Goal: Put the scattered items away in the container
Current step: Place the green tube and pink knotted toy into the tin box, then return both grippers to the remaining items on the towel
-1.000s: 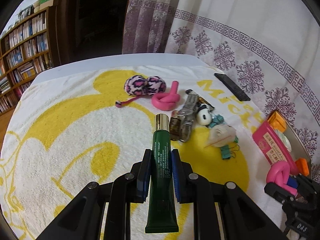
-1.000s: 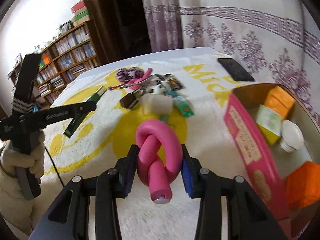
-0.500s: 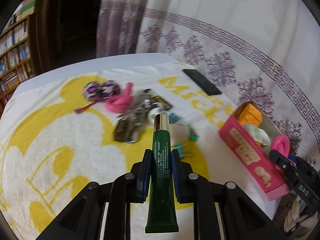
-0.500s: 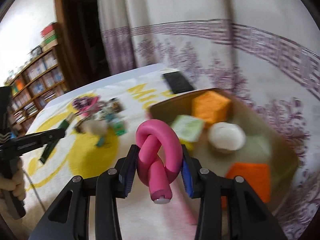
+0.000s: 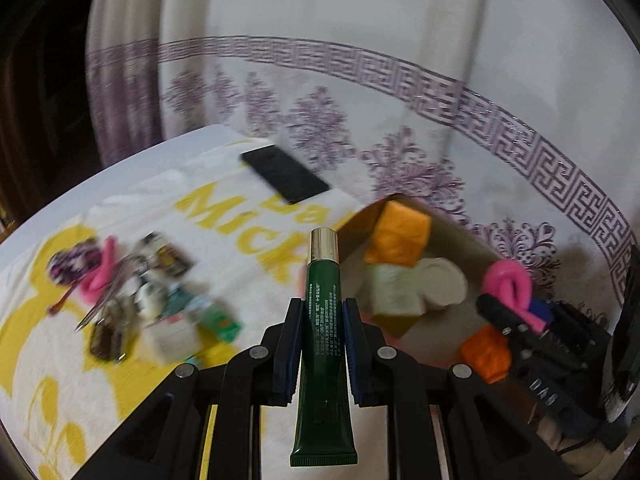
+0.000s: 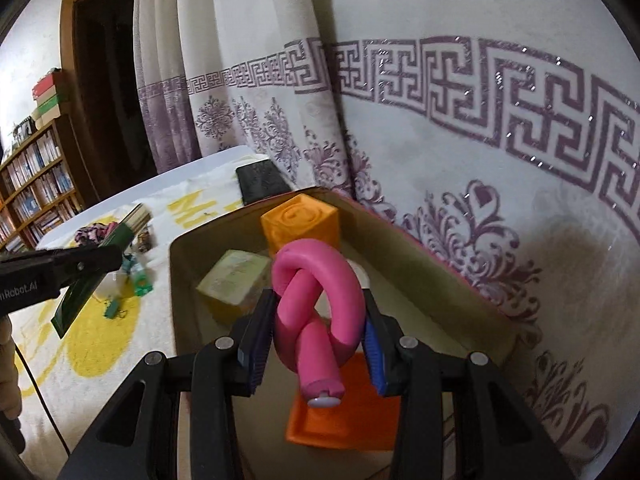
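Note:
My left gripper [image 5: 320, 312] is shut on a dark green tube [image 5: 322, 340] with a gold cap, held above the towel just left of the cardboard box [image 5: 360, 212]. My right gripper [image 6: 318, 312] is shut on a knotted pink foam curler [image 6: 316, 304], which hangs over the open box [image 6: 176, 280]. Inside the box lie an orange cube [image 6: 300, 224], a pale yellow packet [image 6: 236, 276], a white round lid [image 5: 440, 284] and a flat orange block [image 6: 344, 420]. The right gripper with the pink curler [image 5: 508, 284] also shows in the left wrist view, over the box's near end.
Blurred scattered items [image 5: 140, 296] lie on the yellow-and-white towel [image 5: 60, 360]: a second pink curler, a leopard-print hair tie, clips, small packets. A black phone [image 5: 284, 176] lies near the far table edge. A patterned curtain [image 6: 440, 140] hangs close behind the box; bookshelves [image 6: 32, 184] stand far left.
Both grippers have swung right toward the box. The pink curler went from over the towel to over the box's inside. The green tube now sits beside the box's wall.

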The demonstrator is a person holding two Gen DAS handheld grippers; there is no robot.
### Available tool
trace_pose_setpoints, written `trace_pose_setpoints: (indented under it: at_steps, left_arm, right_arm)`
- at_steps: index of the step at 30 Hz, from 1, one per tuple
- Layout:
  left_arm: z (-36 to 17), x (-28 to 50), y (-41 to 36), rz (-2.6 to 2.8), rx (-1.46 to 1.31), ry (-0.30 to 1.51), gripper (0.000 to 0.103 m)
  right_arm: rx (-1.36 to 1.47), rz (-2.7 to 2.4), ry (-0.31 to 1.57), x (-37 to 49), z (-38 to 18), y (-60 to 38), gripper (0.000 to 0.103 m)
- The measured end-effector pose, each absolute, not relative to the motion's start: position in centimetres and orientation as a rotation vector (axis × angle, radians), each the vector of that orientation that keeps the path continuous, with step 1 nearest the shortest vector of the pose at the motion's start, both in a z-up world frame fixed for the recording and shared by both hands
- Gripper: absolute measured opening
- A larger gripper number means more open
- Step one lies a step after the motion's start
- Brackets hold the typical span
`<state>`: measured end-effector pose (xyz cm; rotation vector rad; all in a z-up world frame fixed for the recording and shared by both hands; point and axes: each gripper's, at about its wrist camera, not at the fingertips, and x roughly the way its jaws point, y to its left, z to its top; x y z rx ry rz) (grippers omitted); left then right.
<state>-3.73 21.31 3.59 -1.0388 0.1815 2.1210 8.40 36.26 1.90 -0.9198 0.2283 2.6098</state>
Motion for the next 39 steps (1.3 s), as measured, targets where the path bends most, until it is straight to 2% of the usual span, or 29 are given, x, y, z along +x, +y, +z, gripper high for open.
trace_pose_setpoints:
  at_steps: [4, 9, 11, 13, 14, 24, 25, 26, 27, 28, 39]
  left_arm:
    - [4.2, -3.1, 24.4, 2.067, -1.006, 0.21, 0.02]
    - [4.3, -3.0, 27.4, 1.963, -1.015, 0.157, 0.02]
    - [4.0, -3.2, 28.3, 1.928, -1.036, 0.139, 0.021]
    - [3.7, -3.3, 28.6, 1.925, -1.051, 0.147, 0.021]
    - [3.5, -3.4, 28.5, 1.931, -1.059, 0.151, 0.021]
    - [3.6, -5.8, 23.2, 2.092, -1.089, 0.118, 0.022]
    - [3.7, -6.0, 22.5, 2.103, -1.091, 0.112, 0.025]
    - [3.6, -6.3, 21.7, 2.121, -1.096, 0.1, 0.04]
    - [3.6, -6.5, 20.8, 2.145, -1.1, 0.084, 0.061]
    - [3.6, -6.8, 19.9, 2.178, -1.096, 0.07, 0.065]
    - [2.1, -9.6, 8.6, 2.404, -1.159, -0.06, 0.066]
  right_arm:
    - [-0.889, 2.592, 0.167, 8.7, 2.0, 36.8, 0.044]
    - [-0.892, 2.573, 0.201, 9.1, 2.0, 38.1, 0.045]
    - [-0.897, 2.566, 0.223, 9.2, 2.0, 38.5, 0.053]
    - [-0.887, 2.564, 0.231, 9.3, 1.9, 38.6, 0.065]
    - [-0.878, 2.562, 0.227, 9.4, 2.0, 38.6, 0.066]
    - [-0.876, 2.607, 0.223, 8.6, 2.6, 36.6, 0.067]
    - [-0.876, 2.615, 0.218, 8.6, 2.7, 36.2, 0.067]
    - [-0.875, 2.624, 0.216, 8.6, 2.8, 35.8, 0.067]
    - [-0.877, 2.634, 0.216, 8.4, 2.9, 35.4, 0.067]
    - [-0.881, 2.646, 0.221, 8.3, 3.0, 35.0, 0.067]
    - [-1.024, 2.837, 0.218, 5.4, 2.5, 27.6, 0.067]
